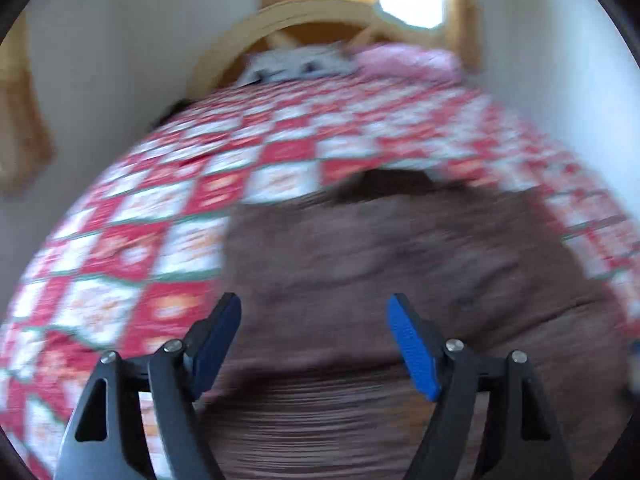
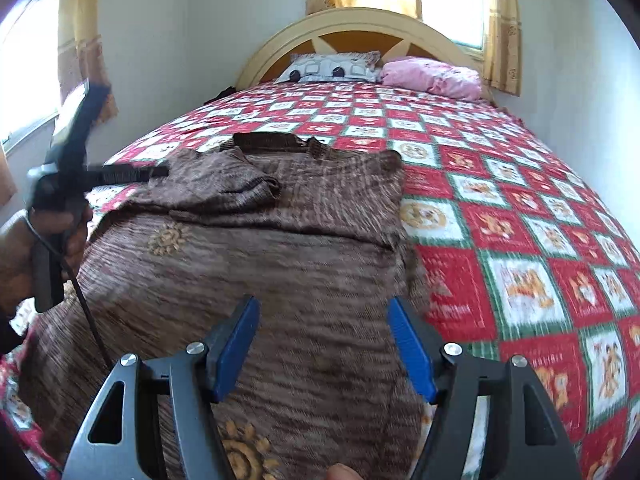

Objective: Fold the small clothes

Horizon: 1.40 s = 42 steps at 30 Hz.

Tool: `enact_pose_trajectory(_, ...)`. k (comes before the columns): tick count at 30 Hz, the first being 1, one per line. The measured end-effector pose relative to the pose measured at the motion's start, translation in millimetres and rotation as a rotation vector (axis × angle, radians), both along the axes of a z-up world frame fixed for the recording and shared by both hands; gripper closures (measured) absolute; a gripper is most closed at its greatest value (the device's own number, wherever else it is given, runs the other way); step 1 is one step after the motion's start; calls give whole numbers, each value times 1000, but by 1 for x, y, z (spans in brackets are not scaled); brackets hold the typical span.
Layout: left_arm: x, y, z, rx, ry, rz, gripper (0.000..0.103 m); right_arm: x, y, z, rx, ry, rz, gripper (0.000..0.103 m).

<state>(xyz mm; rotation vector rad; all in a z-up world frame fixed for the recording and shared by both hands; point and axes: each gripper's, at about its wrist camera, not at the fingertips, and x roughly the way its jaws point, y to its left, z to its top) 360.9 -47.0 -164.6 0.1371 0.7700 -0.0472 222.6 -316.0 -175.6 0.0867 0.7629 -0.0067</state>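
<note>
Fabric lies spread under both my tools: a brown striped knit garment with tan flower motifs (image 2: 248, 248), flat on the red-and-white checked quilt (image 2: 520, 220) of the bed, so that I can work it against a broad, even surface. One sleeve seems folded across the chest near the neckline, which I judge to mean the fold is only partly made.

My right gripper (image 2: 322, 346) hovers low over the garment's near part, its blue-padded fingers (image 2: 412, 356) spread wide with nothing between them.

My left gripper (image 1: 314, 344), also parted and holding nothing, points over the cloth's left side; that view is smeared, so I cannot say whether it touches. From the right view, my left hand (image 2: 44, 240) grips that tool's handle upright beside the garment's left edge, the tool reaching in toward the folded sleeve.
</note>
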Motion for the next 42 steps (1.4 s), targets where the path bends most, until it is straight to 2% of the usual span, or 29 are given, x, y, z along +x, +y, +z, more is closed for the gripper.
enact_pose_trajectory(2,12,22,-16,27,57,68,25,21,0,11,46,6,8,35)
enact_pose_trajectory(4,19,36,-34,30,115,108,24,44,7,19,25,13,19,35)
enact_pose_trajectory(6,15,47,-36,-45,117,111,24,77,22,25,-31,37,39,35)
enact_pose_trajectory(8,14,46,-37,-39,123,110,20,102,33,24,-38,64,55,35)
enact_pose_trajectory(11,10,47,-40,-53,113,107,18,141,56,13,-33,126,95,35)
enact_pose_trajectory(14,8,54,-42,-111,121,110,16,178,78,-10,-34,210,117,35)
enact_pose_trajectory(17,13,59,-43,-164,131,112,14,203,90,-28,-124,237,103,35)
enact_pose_trajectory(19,12,58,-44,-164,128,110,14,223,82,-36,-258,248,24,35)
enact_pose_trajectory(20,12,58,-44,-164,129,110,13,229,70,-34,-273,237,-41,35)
enact_pose_trajectory(22,13,59,-44,-171,131,108,12,233,29,-20,-215,189,-199,35)
enact_pose_trajectory(24,12,60,-44,-182,131,108,11,227,9,-12,-211,172,-280,35)
enact_pose_trajectory(26,12,61,-45,-185,133,107,10,212,7,-3,-151,151,-235,35)
enact_pose_trajectory(29,14,61,-45,-189,136,100,8,185,26,0,-23,146,-30,35)
enact_pose_trajectory(31,15,61,-46,-193,136,99,8,174,41,-8,-5,171,58,36)
enact_pose_trajectory(33,15,62,-46,-196,135,98,8,175,53,-19,-13,198,100,49)
enact_pose_trajectory(35,15,62,-46,-197,135,99,8,179,55,-27,-38,221,86,59)
enact_pose_trajectory(36,15,62,-45,-198,135,99,8,180,53,-32,-24,233,82,67)
enact_pose_trajectory(37,15,62,-45,-197,135,100,8,180,49,-34,7,241,88,69)
enact_pose_trajectory(40,14,61,-45,-193,135,100,8,169,52,-34,-17,224,108,96)
enact_pose_trajectory(42,14,61,-46,-194,135,100,8,164,53,-31,-31,215,127,99)
